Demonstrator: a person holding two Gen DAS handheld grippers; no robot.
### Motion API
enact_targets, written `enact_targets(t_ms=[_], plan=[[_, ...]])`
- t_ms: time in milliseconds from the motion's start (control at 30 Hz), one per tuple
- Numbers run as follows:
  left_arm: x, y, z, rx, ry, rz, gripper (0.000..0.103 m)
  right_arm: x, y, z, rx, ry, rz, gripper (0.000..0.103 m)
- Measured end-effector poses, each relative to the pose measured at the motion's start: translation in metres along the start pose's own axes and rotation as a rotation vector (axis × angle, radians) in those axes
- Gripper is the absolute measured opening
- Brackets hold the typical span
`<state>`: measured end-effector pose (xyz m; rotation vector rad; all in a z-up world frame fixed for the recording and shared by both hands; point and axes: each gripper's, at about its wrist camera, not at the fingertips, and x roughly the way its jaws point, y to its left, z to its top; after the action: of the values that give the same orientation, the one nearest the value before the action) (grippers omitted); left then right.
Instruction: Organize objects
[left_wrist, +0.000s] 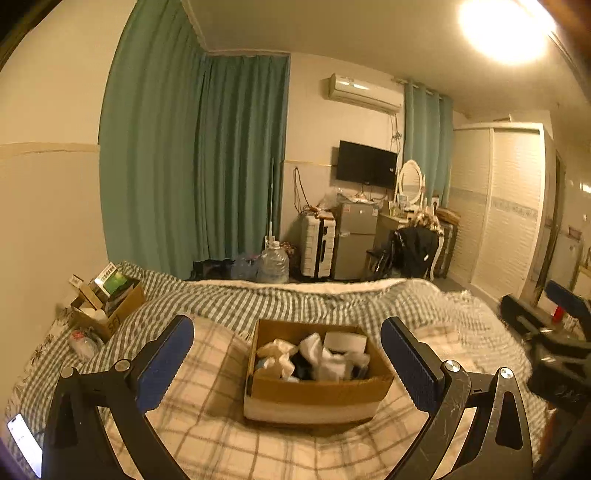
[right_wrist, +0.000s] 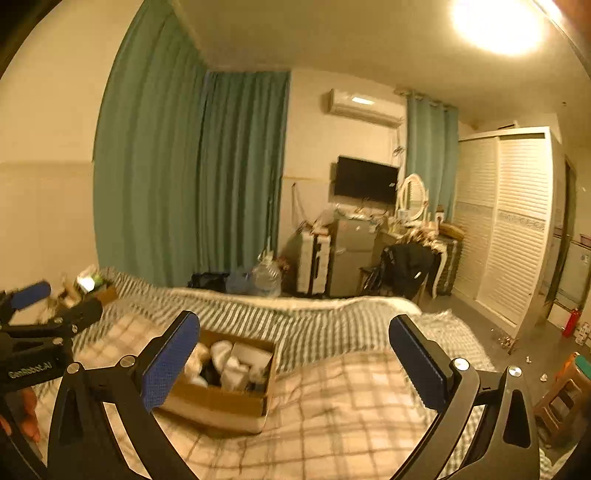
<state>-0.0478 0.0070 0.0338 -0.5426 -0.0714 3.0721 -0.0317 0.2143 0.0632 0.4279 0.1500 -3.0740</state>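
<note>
An open cardboard box (left_wrist: 314, 391) sits on the plaid bedcover, holding white and dark crumpled items (left_wrist: 314, 356). My left gripper (left_wrist: 288, 362) is open and empty, its blue pads on either side of the box, just short of it. My right gripper (right_wrist: 295, 358) is open and empty above the bed, with the same box (right_wrist: 221, 402) behind its left finger. The right gripper also shows at the right edge of the left wrist view (left_wrist: 554, 332). The left gripper shows at the left edge of the right wrist view (right_wrist: 40, 325).
A second cardboard box (left_wrist: 107, 299) with books and packets stands at the bed's far left, a plastic bag (left_wrist: 83, 343) beside it. A lit phone (left_wrist: 24, 443) lies at the near left. A water jug (left_wrist: 275, 262), suitcase, fridge, chair and wardrobe stand beyond the bed. A wooden stool (right_wrist: 561, 395) stands right.
</note>
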Motion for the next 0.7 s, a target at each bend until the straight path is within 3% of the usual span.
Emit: enact_targets(t_ms=[267, 700], plan=[[0.017, 0.007, -0.035, 0.022, 0.032, 0.027, 0.103, 0.042, 0.018, -0.045, -0.005, 0.079, 0.034, 0.103], [0.025, 0.004, -0.043, 0.03, 0.055, 0.024, 0.103, 0.053, 0.014, -0.053, 0.031, 0.122, 0.04, 0.103]])
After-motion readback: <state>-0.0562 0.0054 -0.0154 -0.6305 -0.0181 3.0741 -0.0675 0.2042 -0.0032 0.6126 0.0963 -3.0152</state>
